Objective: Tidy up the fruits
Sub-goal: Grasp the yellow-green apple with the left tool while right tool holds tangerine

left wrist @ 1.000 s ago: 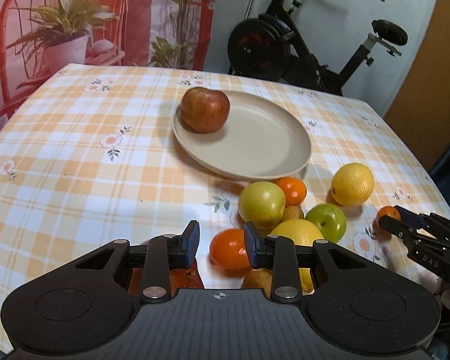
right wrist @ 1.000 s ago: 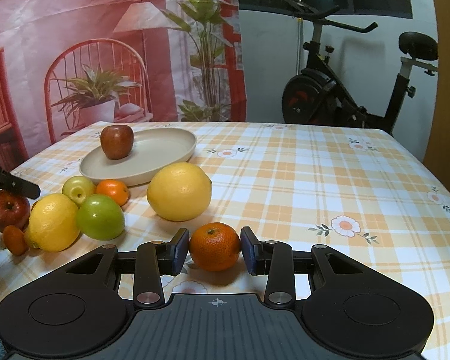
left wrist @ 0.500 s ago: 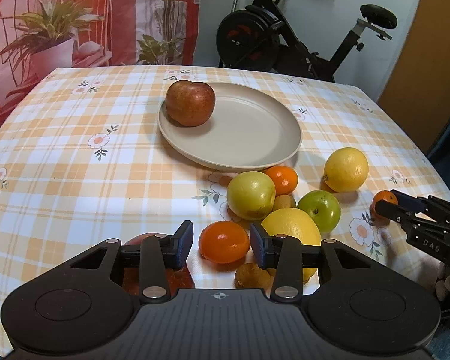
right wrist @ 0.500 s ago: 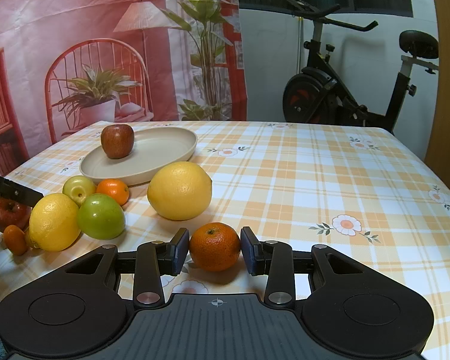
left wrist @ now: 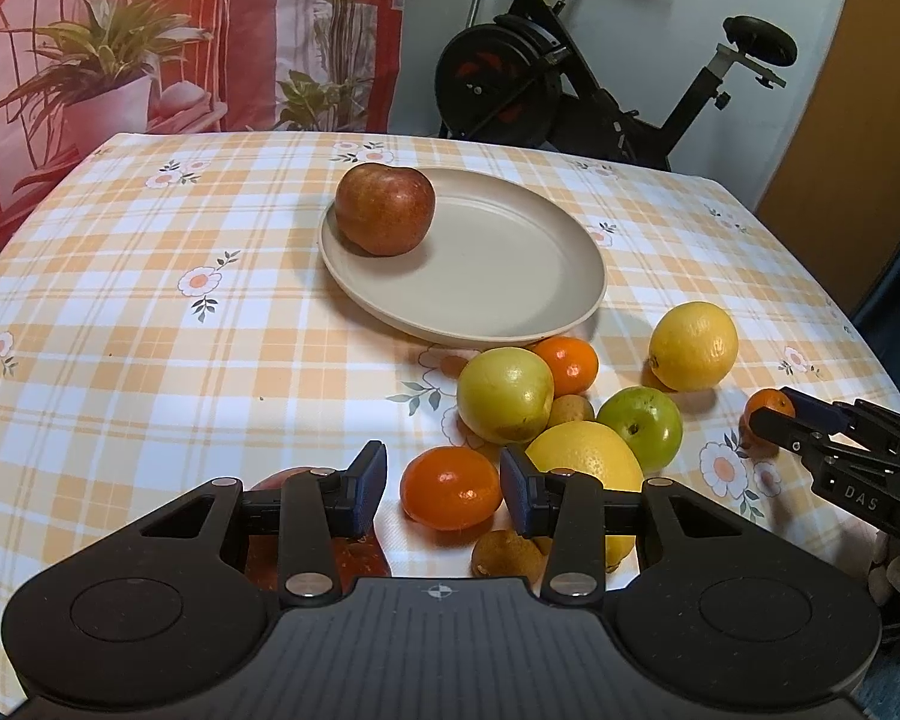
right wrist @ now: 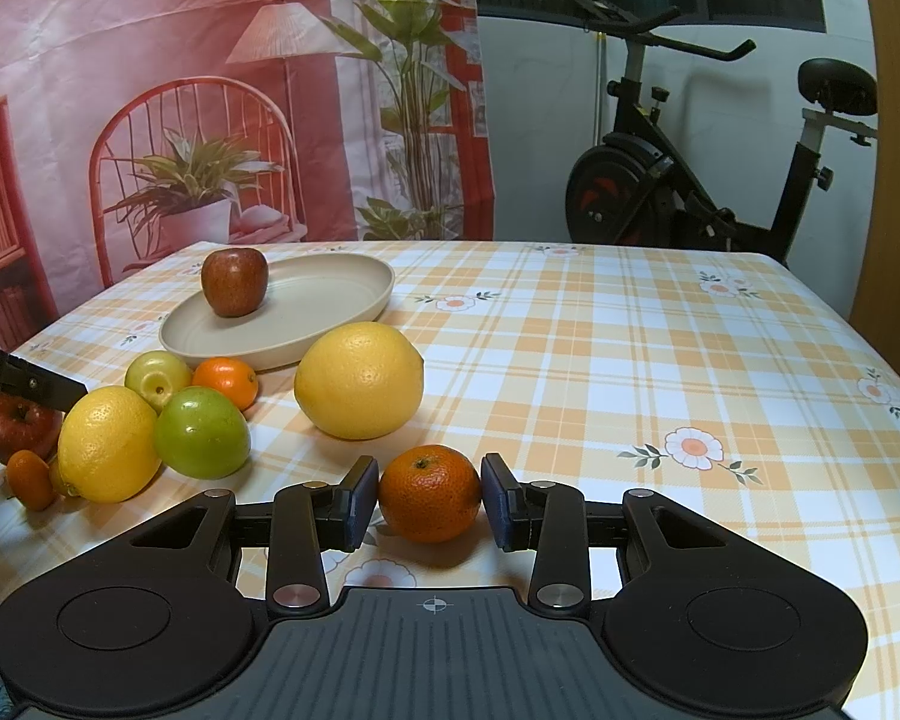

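Observation:
My left gripper (left wrist: 444,474) is open around a small orange (left wrist: 450,489) that rests on the checked cloth; a gap shows at the left pad. My right gripper (right wrist: 429,495) is shut on a mandarin (right wrist: 429,510) at the table's near edge, both pads against its sides. The right gripper (left wrist: 810,426) also shows at the right of the left wrist view. A beige plate (left wrist: 570,312) further back holds one red apple (left wrist: 384,210). The plate (right wrist: 330,276) and apple (right wrist: 234,282) appear at the left of the right wrist view.
Loose fruit clusters near the plate: a yellow-green apple (left wrist: 504,393), a green apple (left wrist: 642,429), a lemon (left wrist: 693,345), a big yellow citrus (left wrist: 582,456), a small orange (left wrist: 567,363). A red apple (left wrist: 354,558) lies under the left fingers. An exercise bike (left wrist: 570,72) stands behind the table.
My left gripper's jaws have widened around the small orange, and its view has shifted slightly. The right gripper and its mandarin have not moved.

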Tool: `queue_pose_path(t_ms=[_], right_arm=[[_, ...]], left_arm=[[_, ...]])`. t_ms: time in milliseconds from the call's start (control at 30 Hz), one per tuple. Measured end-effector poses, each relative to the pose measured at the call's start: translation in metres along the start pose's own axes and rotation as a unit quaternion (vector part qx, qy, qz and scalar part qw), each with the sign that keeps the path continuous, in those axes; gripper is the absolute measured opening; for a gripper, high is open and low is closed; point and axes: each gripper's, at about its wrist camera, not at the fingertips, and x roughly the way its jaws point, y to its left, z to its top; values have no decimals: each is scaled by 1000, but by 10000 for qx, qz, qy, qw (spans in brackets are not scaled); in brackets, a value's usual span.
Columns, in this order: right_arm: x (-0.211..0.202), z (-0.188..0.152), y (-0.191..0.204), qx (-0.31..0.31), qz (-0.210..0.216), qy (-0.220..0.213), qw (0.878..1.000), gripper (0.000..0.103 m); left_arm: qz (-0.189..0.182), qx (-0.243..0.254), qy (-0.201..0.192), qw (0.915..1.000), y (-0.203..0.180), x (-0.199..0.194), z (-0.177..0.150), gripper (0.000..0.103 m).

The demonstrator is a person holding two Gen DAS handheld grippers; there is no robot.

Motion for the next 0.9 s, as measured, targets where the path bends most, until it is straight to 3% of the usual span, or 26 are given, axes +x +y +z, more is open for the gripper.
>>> queue_pose_path(t_ms=[367, 900], right_arm=[[0, 0, 0, 6, 6, 10, 10000, 35], [1, -2, 0, 28, 33, 14, 10000, 35]], left_arm=[[-281, -374, -77, 9989, 0, 14, 23, 44], [-464, -70, 172, 9988, -10, 44, 27, 45]])
